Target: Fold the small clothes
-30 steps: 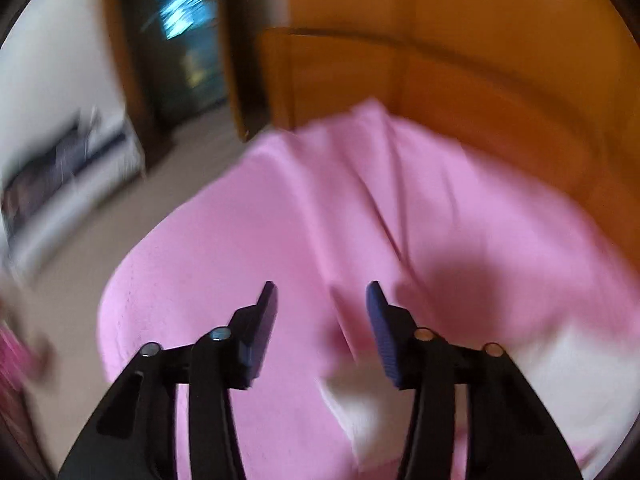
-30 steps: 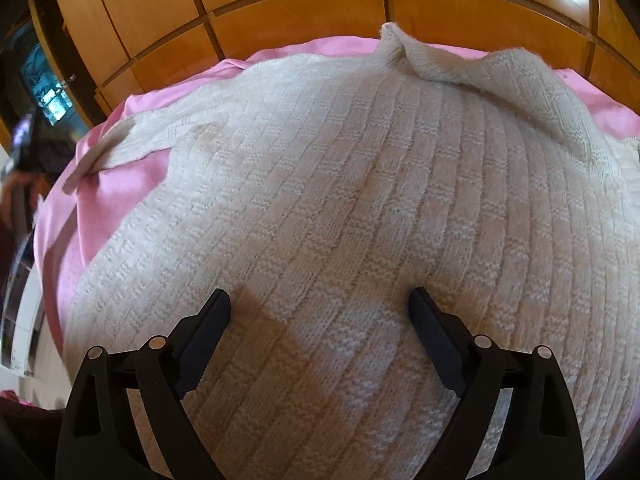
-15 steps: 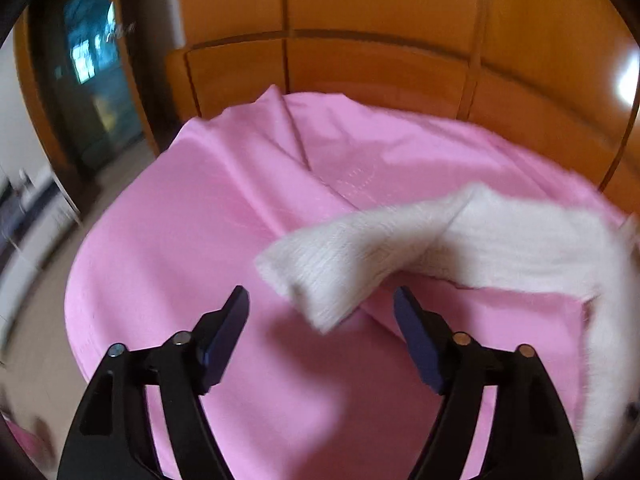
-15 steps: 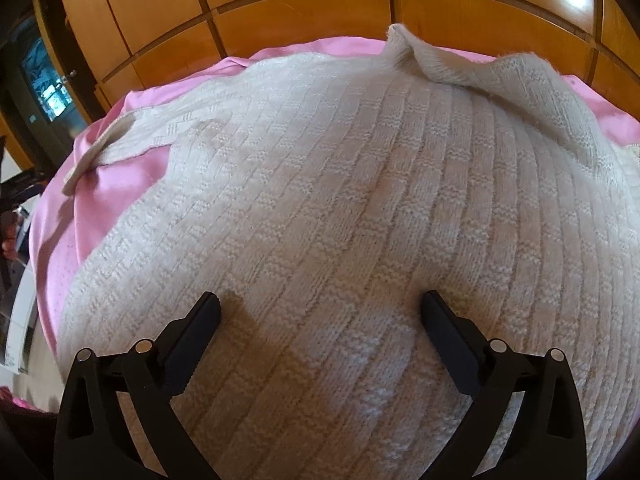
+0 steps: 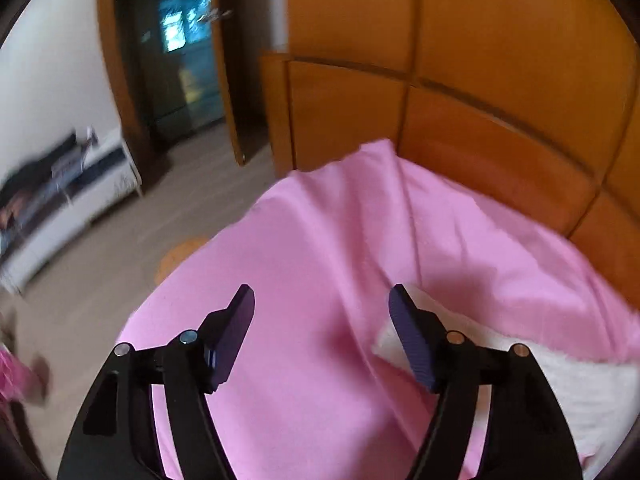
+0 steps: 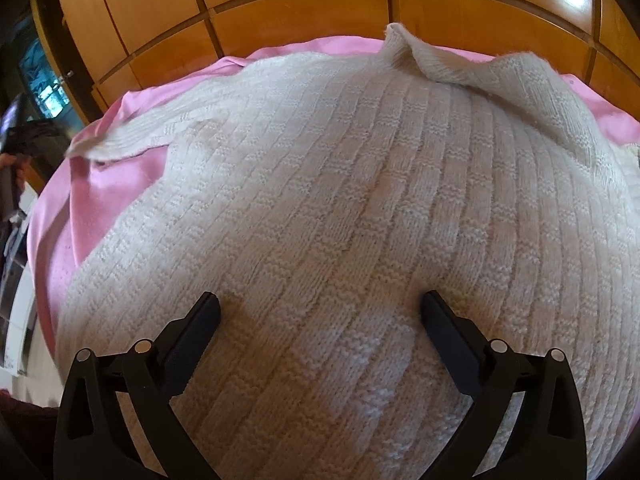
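A cream knitted sweater (image 6: pixel 340 180) lies spread on a pink sheet (image 6: pixel 104 188), its left sleeve (image 6: pixel 132 140) stretched out sideways and its collar bunched at the far edge. My right gripper (image 6: pixel 321 298) stands open, its fingers wide apart low over the sweater's body with nothing pinched. My left gripper (image 5: pixel 321 294) hovers over the bare pink sheet (image 5: pixel 320 240); its jaws are closing, with only sheet between them. The sleeve's white end (image 5: pixel 580 384) lies at the lower right, partly behind the right finger.
A wooden headboard (image 5: pixel 480 140) of orange panels borders the bed's far side. The bed's left edge drops to a beige floor (image 5: pixel 100 260), with a white low cabinet (image 5: pixel 60 208) and a dark doorway (image 5: pixel 180 40) beyond. A hand (image 6: pixel 12 168) shows at the left edge.
The left view has swung left: the sleeve that lay ahead of the fingers half a second ago now sits at the lower right. The right gripper's fingers spread slightly wider and stayed in place.
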A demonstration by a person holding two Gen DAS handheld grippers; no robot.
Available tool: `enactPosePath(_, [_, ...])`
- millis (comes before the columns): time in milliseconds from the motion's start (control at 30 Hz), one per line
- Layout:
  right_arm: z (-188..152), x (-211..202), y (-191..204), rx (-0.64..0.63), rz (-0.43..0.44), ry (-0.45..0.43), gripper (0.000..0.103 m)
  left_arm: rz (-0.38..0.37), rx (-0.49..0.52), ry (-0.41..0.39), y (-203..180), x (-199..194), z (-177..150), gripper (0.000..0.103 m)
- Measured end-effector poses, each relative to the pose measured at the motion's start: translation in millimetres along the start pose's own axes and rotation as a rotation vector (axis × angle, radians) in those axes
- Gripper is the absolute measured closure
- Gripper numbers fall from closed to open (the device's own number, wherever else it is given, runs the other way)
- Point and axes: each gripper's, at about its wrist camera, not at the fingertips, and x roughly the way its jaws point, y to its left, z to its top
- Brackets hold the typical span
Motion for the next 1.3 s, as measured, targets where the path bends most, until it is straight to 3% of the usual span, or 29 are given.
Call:
enactPosePath(67, [1, 2, -1, -0.003, 0.002, -0.003, 0.003, -0.089, -0.055, 0.052, 22, 4, -12, 0.028])
enactPosePath(167, [1, 3, 0, -0.005, 0.0, -0.005, 0.003, -0.163, -0.151, 0.133, 41, 24, -32, 0.031])
enactPosePath(233, [1, 3, 1, -0.01, -0.002, -0.005, 0.003, -0.217, -0.218, 0.149, 42, 34, -42, 0.042])
enactPosePath(300, [1, 3, 1, -0.013, -0.001, -0.002, 0.003, -0.29, -0.274, 0.139, 33, 41, -46, 0.047])
enactPosePath(367, [1, 3, 1, -0.014, -0.003, -0.001, 0.003, -0.317, -0.277, 0.12, 16, 44, -48, 0.047])
enactPosePath(433, [1, 3, 2, -0.019, -0.01, 0.001, 0.003, -0.321, -0.265, 0.119, 5, 49, -46, 0.04])
enactPosePath(500, [2, 4, 2, -0.023, -0.016, 0.001, 0.003, -0.308, -0.244, 0.147, -6, 57, -46, 0.042])
enactPosePath(567, [3, 5, 3, -0.026, -0.02, 0.002, 0.003, -0.277, -0.193, 0.211, -24, 73, -44, 0.084])
enactPosePath(600, [3, 5, 3, -0.027, -0.022, 0.003, 0.003, -0.27, -0.187, 0.223, -26, 74, -43, 0.097])
enactPosePath(833, [4, 6, 1, -0.028, -0.019, 0.006, 0.003, -0.299, -0.265, 0.095, -1, 18, -40, 0.098])
enactPosePath(900, [5, 6, 1, -0.029, -0.02, 0.002, 0.003, -0.268, -0.259, 0.091, 4, 15, -42, 0.098])
enactPosePath(1000, [5, 7, 1, -0.044, -0.027, -0.002, 0.003, -0.146, -0.211, 0.152, -13, 39, -48, 0.098])
enactPosePath(1100, [4, 6, 0, -0.049, -0.027, -0.007, 0.003, -0.052, -0.18, 0.165, -34, 48, -44, 0.089])
enactPosePath(1233, [2, 4, -1, -0.046, -0.016, -0.018, 0.003, 0.099, -0.203, 0.132, -33, 28, -41, 0.075])
enactPosePath(1267, [1, 2, -2, -0.045, -0.012, -0.02, 0.003, 0.08, -0.199, 0.103, -36, 14, -42, 0.073])
enactPosePath(1300, [1, 1, -3, -0.046, -0.006, -0.021, 0.003, 0.02, -0.183, 0.07, -43, -2, -47, 0.065])
